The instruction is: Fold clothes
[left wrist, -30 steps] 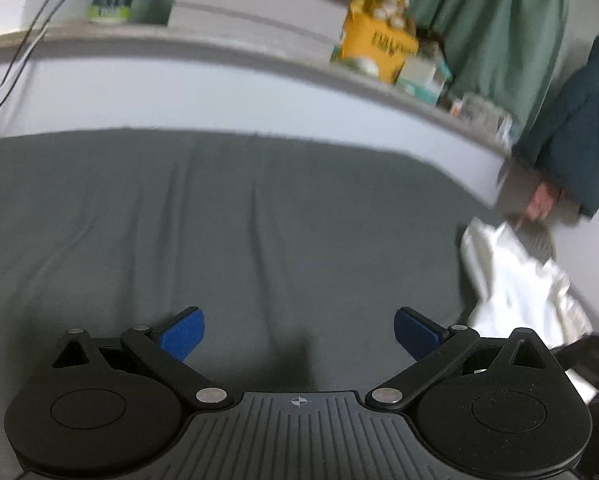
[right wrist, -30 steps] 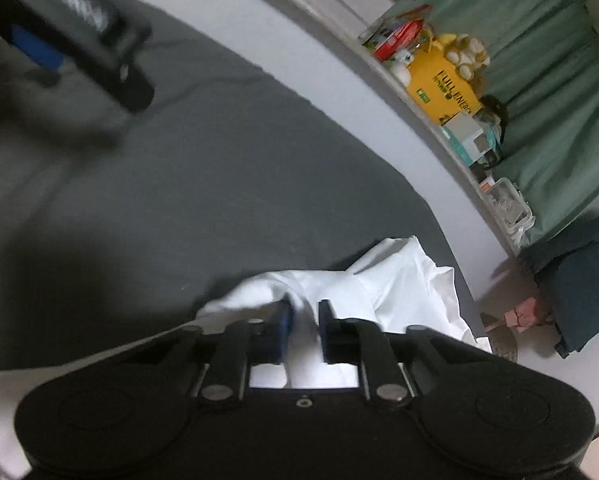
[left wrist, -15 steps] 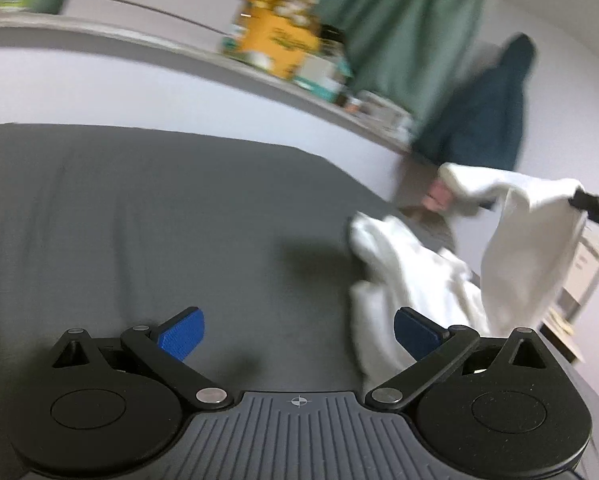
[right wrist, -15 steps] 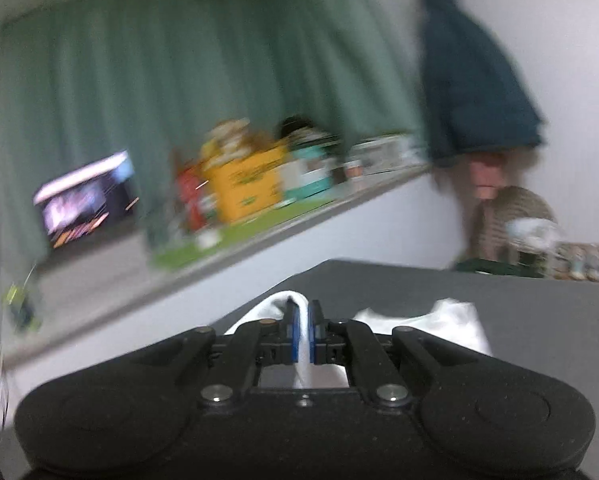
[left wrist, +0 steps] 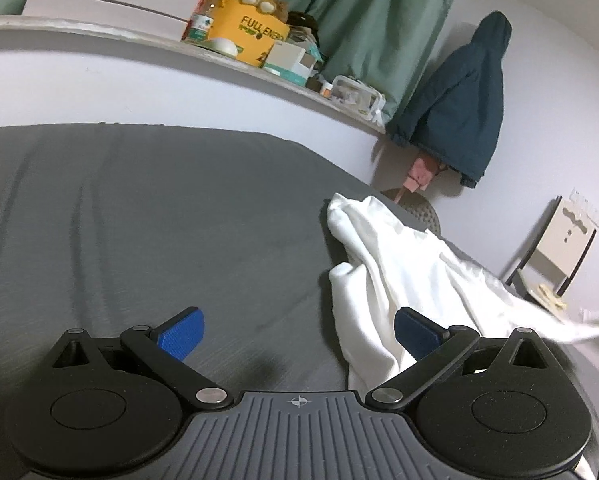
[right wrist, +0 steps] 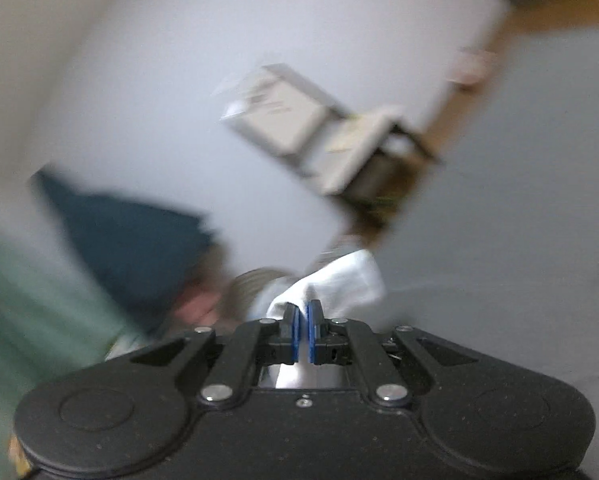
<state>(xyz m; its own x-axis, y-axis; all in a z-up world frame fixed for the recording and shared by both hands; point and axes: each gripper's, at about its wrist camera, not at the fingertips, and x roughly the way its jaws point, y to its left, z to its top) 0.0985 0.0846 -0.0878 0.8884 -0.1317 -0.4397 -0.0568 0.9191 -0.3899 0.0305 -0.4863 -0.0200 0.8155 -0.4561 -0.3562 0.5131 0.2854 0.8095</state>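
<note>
A white garment [left wrist: 399, 264] lies crumpled at the right side of the grey bed sheet [left wrist: 159, 216], one end stretched off towards the right edge of the left wrist view. My left gripper [left wrist: 297, 330] stands open over the sheet, its right blue pad [left wrist: 417, 334] beside a fold of the cloth, nothing between the pads. In the blurred, tilted right wrist view my right gripper [right wrist: 303, 330] is shut on a bunch of the white garment [right wrist: 339, 280], which sticks out past the blue pads.
A white ledge [left wrist: 99, 40] behind the bed carries a yellow box [left wrist: 251, 36] with a plush toy, small boxes and a clear case. A green curtain [left wrist: 379, 20] and a dark teal jacket [left wrist: 459, 104] hang beyond. A chair [left wrist: 555, 256] stands at the right wall.
The right gripper closed on the white garment, then swung fast and rolled, dragging one end out to the right. The left gripper's view turned right, bringing the garment closer to its right pad.
</note>
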